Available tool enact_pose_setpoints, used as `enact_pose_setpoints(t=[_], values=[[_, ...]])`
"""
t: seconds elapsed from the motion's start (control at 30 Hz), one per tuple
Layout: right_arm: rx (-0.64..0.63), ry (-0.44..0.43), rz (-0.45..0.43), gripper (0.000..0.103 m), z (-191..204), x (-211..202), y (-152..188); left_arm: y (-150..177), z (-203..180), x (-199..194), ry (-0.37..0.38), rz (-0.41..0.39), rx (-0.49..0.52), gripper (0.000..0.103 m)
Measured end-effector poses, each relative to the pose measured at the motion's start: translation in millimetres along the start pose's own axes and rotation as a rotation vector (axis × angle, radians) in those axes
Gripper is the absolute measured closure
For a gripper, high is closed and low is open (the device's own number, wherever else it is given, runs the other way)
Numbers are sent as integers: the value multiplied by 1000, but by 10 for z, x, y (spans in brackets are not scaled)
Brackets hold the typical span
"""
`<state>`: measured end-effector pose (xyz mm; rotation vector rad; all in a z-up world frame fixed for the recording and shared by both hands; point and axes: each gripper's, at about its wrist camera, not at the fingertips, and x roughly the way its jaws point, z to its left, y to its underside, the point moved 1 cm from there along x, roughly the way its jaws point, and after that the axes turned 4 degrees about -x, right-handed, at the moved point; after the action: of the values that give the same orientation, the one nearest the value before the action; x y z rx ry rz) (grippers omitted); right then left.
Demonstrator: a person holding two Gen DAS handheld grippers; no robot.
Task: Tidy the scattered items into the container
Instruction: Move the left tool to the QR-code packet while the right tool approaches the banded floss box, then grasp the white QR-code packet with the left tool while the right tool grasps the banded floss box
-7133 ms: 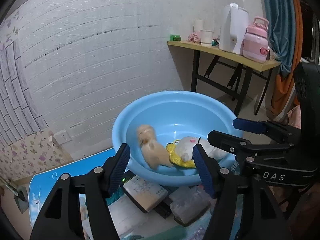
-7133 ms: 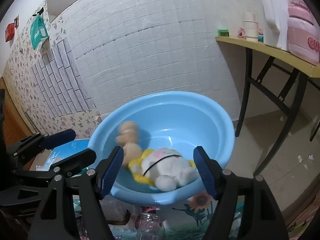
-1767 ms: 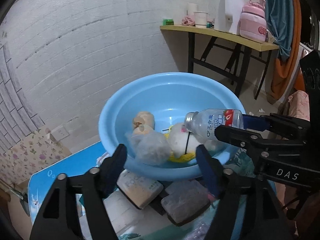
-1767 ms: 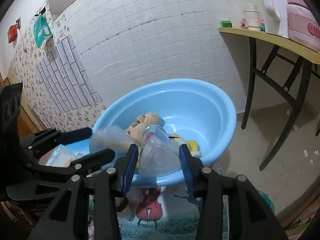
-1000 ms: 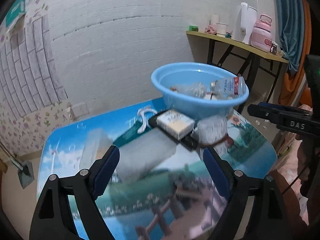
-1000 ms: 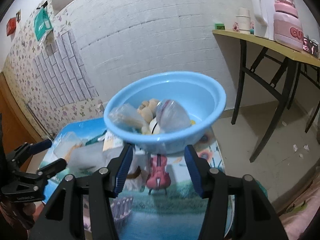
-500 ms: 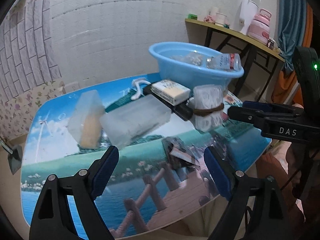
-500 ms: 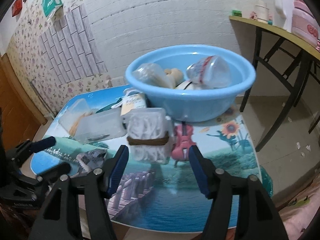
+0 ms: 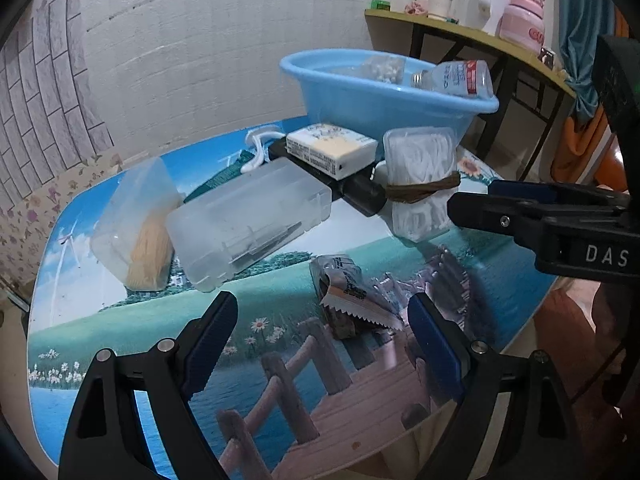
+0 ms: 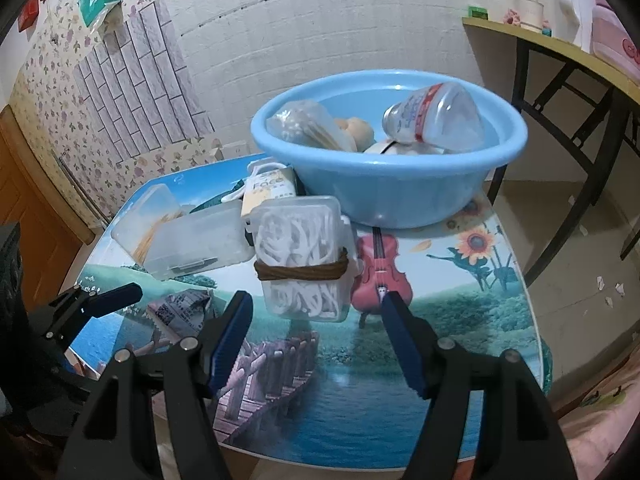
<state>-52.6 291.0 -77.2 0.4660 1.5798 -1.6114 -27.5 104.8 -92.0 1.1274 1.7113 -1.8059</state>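
Observation:
A blue basin stands at the table's far side and holds a clear bottle, a bag of swabs and a plush toy. A floss-pick box with a brown band stands just ahead of my open right gripper. My open left gripper hovers over a crumpled foil wrapper. A clear long box, a clear box of toothpicks and a white packet lie further back. The right gripper also shows in the left wrist view.
The round table has a printed landscape top with its edge close below both grippers. A white hook lies near the basin. A side table with a pink jug stands to the right by a white brick wall.
Both grippers pulled back from the basin and came down low over the near part of the table. The bottle and swab bag now lie in the basin.

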Motion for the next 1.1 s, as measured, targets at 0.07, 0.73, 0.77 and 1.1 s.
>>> enact_pose_setpoints(t=[0.07,0.73,0.77,1.1], values=[[-7,-1,6,36,24,30,0,-4,-15,22,2,5,7,16],[-12,21,36,36,179,418,-66,55,18,73,72,24,6,64],[-12,29,36,36,190,444,-76,58,38,60,67,22,0,65],[-71,27,38,49,298,431,6,89,268,-58,23,-6,-48,66]])
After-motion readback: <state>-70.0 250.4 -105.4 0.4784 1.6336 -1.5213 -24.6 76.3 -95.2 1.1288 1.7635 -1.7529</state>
